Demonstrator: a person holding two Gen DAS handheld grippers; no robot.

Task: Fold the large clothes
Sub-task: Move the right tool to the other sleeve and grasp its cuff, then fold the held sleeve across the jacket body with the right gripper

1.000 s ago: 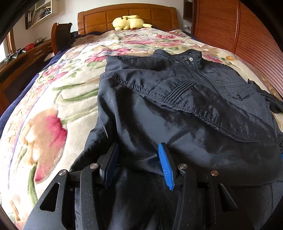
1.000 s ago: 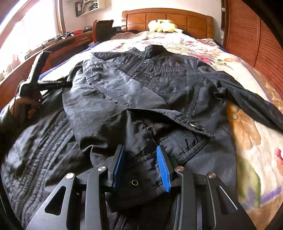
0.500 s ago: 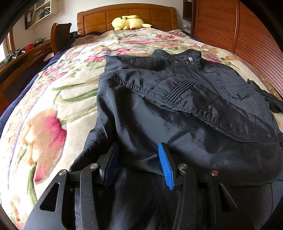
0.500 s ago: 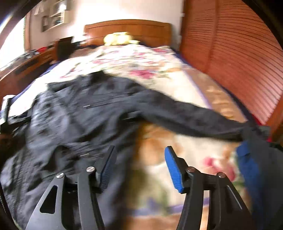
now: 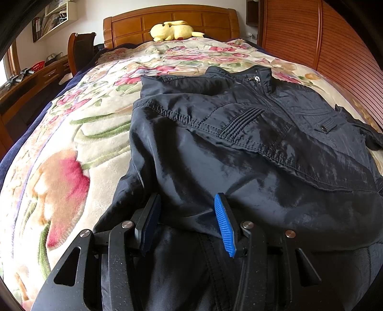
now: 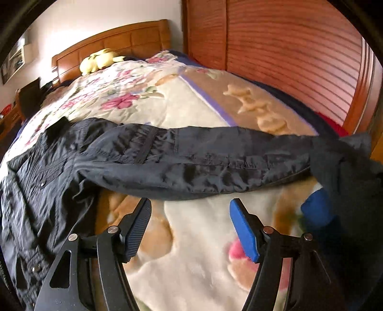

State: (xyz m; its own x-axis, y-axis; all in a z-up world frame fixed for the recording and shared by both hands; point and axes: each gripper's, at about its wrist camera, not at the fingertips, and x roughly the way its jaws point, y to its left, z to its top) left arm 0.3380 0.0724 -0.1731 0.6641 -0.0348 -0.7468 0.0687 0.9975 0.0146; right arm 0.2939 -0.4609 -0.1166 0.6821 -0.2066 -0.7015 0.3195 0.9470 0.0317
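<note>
One dark shiny nylon jacket (image 5: 251, 148) lies spread on the floral fleece blanket (image 5: 71, 148); one yellow plush toy (image 5: 172, 30) sits by the headboard. The left gripper (image 5: 189, 215) clamps a fold of its hem. The right gripper (image 6: 190, 215), jaws just widened, hangs empty above the blanket beside the outstretched sleeve (image 6: 203, 162), whose cuff is blurred.

jacket (image 5: 251, 143) on blanket (image 5: 71, 143) | sleeve (image 6: 191, 167) stretched right | plush toy (image 5: 172, 30) behind, by headboard (image 5: 167, 19)

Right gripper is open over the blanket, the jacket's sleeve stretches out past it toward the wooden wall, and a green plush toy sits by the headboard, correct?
Not quite: the plush toy is yellow, as both wrist views show. The rest holds.
</note>
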